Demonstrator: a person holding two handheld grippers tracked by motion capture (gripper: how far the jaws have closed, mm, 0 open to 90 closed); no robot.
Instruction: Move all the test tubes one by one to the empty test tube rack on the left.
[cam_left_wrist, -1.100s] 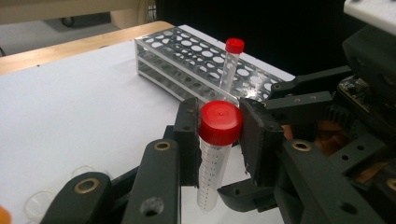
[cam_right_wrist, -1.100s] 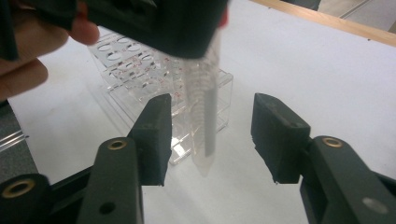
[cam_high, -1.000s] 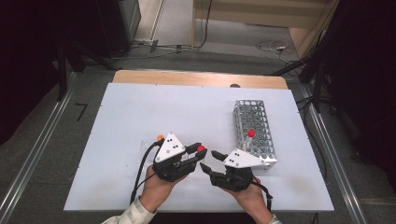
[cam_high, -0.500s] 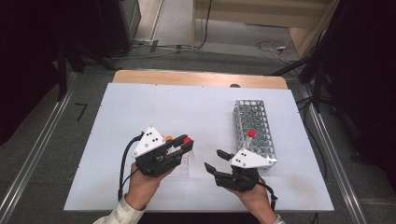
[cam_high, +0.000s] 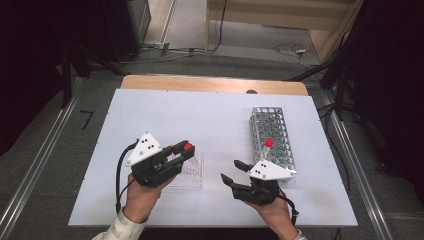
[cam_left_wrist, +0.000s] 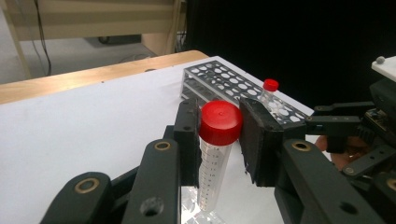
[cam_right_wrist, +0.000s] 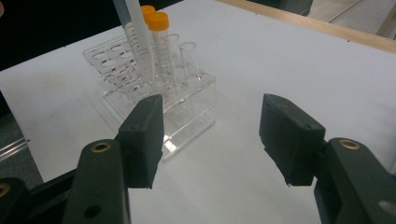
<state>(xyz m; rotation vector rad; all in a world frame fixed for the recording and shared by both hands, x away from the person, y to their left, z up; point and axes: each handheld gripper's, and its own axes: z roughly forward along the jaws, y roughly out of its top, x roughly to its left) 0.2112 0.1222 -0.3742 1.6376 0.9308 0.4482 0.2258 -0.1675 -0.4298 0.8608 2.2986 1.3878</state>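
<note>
The left gripper (cam_left_wrist: 219, 140) clamps a red-capped tube (cam_left_wrist: 215, 154) upright over the clear rack (cam_right_wrist: 154, 88) near the desk's (cam_high: 210, 115) front edge, probably to seat it; the right gripper's (cam_right_wrist: 212, 135) jaws gape empty.

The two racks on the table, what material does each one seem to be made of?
The test tube rack on the right looks like metal with a dull silver-grey finish: thin perforated sheets full of round holes. The rack near the left tool appears to be clear plastic, probably acrylic: the white table shows through its glossy walls.
</note>
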